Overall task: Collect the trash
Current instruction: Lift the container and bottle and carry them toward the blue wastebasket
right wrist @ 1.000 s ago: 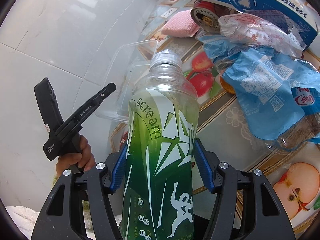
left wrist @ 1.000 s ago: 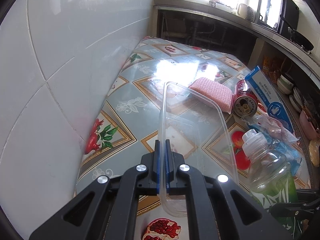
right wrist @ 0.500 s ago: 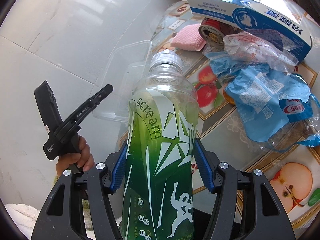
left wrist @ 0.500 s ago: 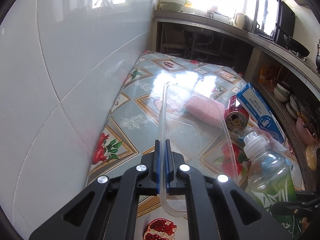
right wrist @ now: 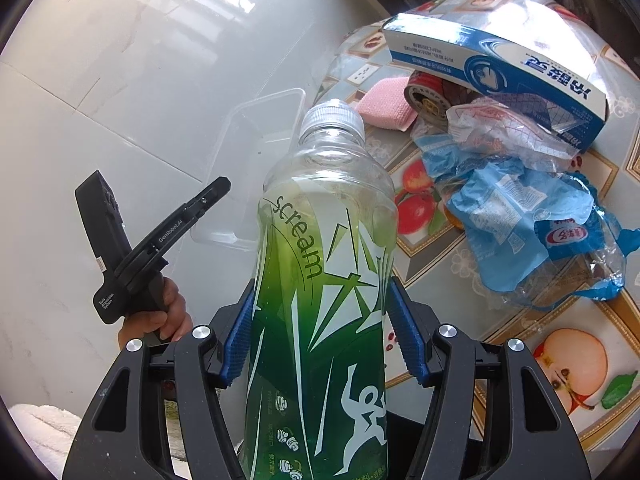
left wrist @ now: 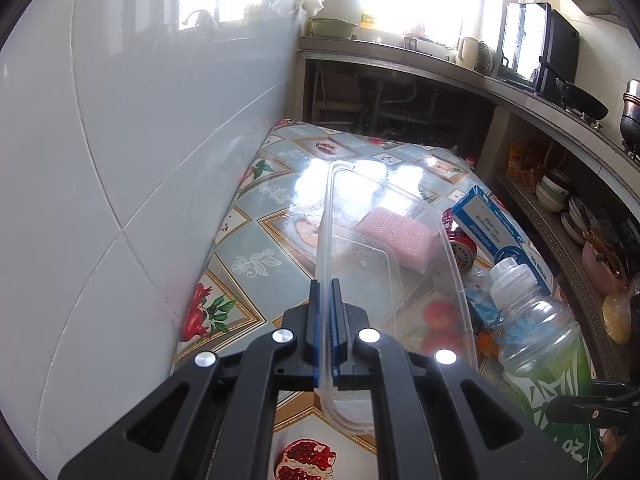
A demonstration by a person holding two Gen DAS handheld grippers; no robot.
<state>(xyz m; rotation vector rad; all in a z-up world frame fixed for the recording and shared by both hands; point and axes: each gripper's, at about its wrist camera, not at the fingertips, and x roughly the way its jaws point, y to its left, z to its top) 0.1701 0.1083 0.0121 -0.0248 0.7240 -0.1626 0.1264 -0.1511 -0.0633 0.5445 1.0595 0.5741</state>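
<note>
My left gripper (left wrist: 326,284) is shut on the long rim of a clear plastic food container (left wrist: 396,240), which hangs lifted above the table. The same clear container (right wrist: 256,160) shows in the right wrist view, held by the left gripper (right wrist: 224,186) in a person's hand (right wrist: 168,312). My right gripper (right wrist: 320,300) is shut on an empty green-labelled plastic bottle (right wrist: 324,264) with a clear cap; the bottle (left wrist: 536,332) also stands at the right of the left wrist view. Both items are off the table.
On the fruit-patterned tablecloth (right wrist: 460,272) lie a pink sponge (right wrist: 384,106), a red can (right wrist: 428,98) on its side, a blue-and-white carton (right wrist: 496,64), a clear wrapper (right wrist: 496,136) and a crumpled blue bag (right wrist: 520,216). A tiled wall (left wrist: 120,160) runs along the left; shelves with bowls (left wrist: 560,196) stand to the right.
The left gripper has risen with the clear container, which now sits higher above the table. The right gripper with the bottle has drawn back from the pile of trash.
</note>
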